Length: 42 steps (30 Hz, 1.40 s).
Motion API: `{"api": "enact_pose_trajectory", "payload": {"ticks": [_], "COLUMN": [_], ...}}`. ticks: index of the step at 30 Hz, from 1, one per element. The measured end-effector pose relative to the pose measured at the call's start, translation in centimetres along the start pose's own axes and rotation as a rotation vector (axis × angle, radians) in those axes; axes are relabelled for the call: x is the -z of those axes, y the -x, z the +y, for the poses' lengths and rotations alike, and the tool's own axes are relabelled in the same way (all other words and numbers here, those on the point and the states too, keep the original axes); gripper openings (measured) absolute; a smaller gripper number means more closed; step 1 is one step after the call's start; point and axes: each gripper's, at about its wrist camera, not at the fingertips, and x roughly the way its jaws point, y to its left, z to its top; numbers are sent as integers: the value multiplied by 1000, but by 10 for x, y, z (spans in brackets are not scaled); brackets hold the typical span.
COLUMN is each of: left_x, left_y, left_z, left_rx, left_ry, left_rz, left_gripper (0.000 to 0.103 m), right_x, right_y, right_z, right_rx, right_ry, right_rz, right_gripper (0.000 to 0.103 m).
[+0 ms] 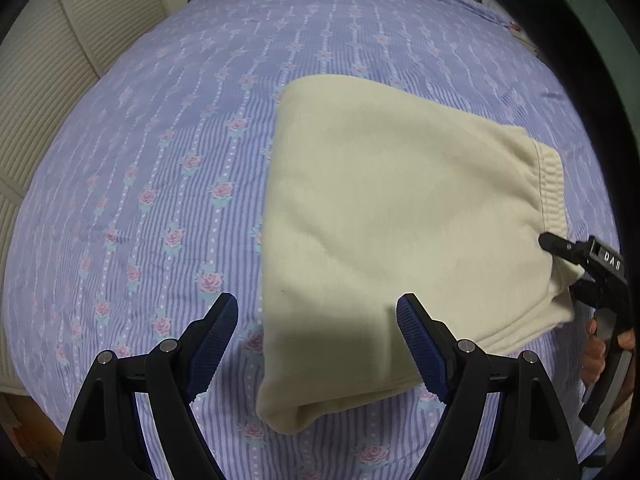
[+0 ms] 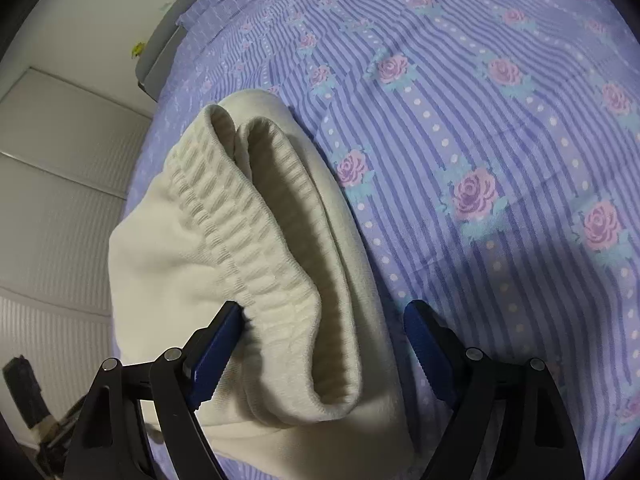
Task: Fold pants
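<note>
Cream pants (image 1: 384, 216) lie folded into a thick stack on the bed. Their ribbed elastic waistband (image 2: 240, 248) is at the right end of the stack. My left gripper (image 1: 318, 316) is open, just above the near left corner of the stack, holding nothing. My right gripper (image 2: 322, 320) is open with its jaws on either side of the waistband end; the left pad (image 2: 218, 340) touches the ribbing. In the left wrist view the right gripper (image 1: 576, 264) shows at the stack's right edge.
The bed is covered by a purple striped sheet with pink roses (image 1: 168, 184). White louvred closet doors (image 1: 48, 92) stand along the left side. A grey headboard edge (image 2: 160, 60) shows at the far end of the bed.
</note>
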Motion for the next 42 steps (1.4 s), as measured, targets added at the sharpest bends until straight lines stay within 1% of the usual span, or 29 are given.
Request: {"api": "enact_pose_trajectory", "payload": {"ticks": [3,4,5,6,8,9,11,13,15,17,18,20,22,23,24,26,28,30,31,32,34,35,36,38,39,42], "left_x": [0,0,-1,-2,-3,-5,-8,-8,-10,-11,-12,-15,-16,-18,-18,-22,-26,-31,-35,-40,-48,-52,-55,-60,-61,-63], "left_y": [-2,-2,-2,-2,-2,-3,-4,-2,-1,-2,-3,-5,-8,-9,-8,-8,-9,-13,-15,-18,-25,-31,-38,-57,-67,-97], "left_z": [-3,-3,-4,-4,-2,-1,-9,-17,-19,-18,-14,-2,16,27,33,50,58,65,70,74,80,82,83,86,89,94], "left_rx": [13,11,10,12,20,17,-6,8,19,30,39,57,72,77,78,85,104,169,222,296,423,470,493,490,503,584], "left_ry": [1,0,-5,-8,-2,-5,-51,-92,-91,-67,-47,9,73,101,118,137,132,120,121,133,153,154,154,164,181,231], "left_rz": [10,9,6,4,7,10,6,-8,-8,-3,2,13,24,27,27,17,18,21,19,12,21,30,37,71,91,169], "left_gripper": [81,81,81,81,81,81,81,81,81,81,81,81,81,81,81,82,84,84,84,84,84,86,87,87,87,85], "right_x": [2,2,1,3,4,3,-2,-4,-3,-2,-1,-3,1,3,5,10,16,23,24,25,23,23,23,23,20,12], "right_y": [1,1,0,0,-1,-4,-12,-17,-16,-11,-6,5,12,13,12,7,0,-7,-9,-10,-10,-6,-5,-10,-11,-16], "right_z": [-8,-9,-14,-15,-15,-18,-25,-25,-29,-23,-17,9,41,52,58,72,87,102,105,108,106,103,103,106,110,112], "right_rx": [-30,-54,-110,-131,-122,-132,-153,-161,-179,-170,-144,-11,134,193,231,323,427,504,526,534,528,526,533,561,570,587], "right_ry": [-23,-41,-81,-124,-85,-102,-126,-114,-132,-158,-148,-33,93,133,149,195,275,345,362,362,328,319,321,344,345,328], "right_rz": [12,26,51,61,49,54,69,77,82,100,97,76,48,35,27,11,-6,-18,-20,-19,-11,-6,-2,4,6,16], "right_gripper": [82,72,60,60,60,60,61,61,61,49,46,38,35,35,34,33,33,33,33,33,33,33,33,33,33,33]}}
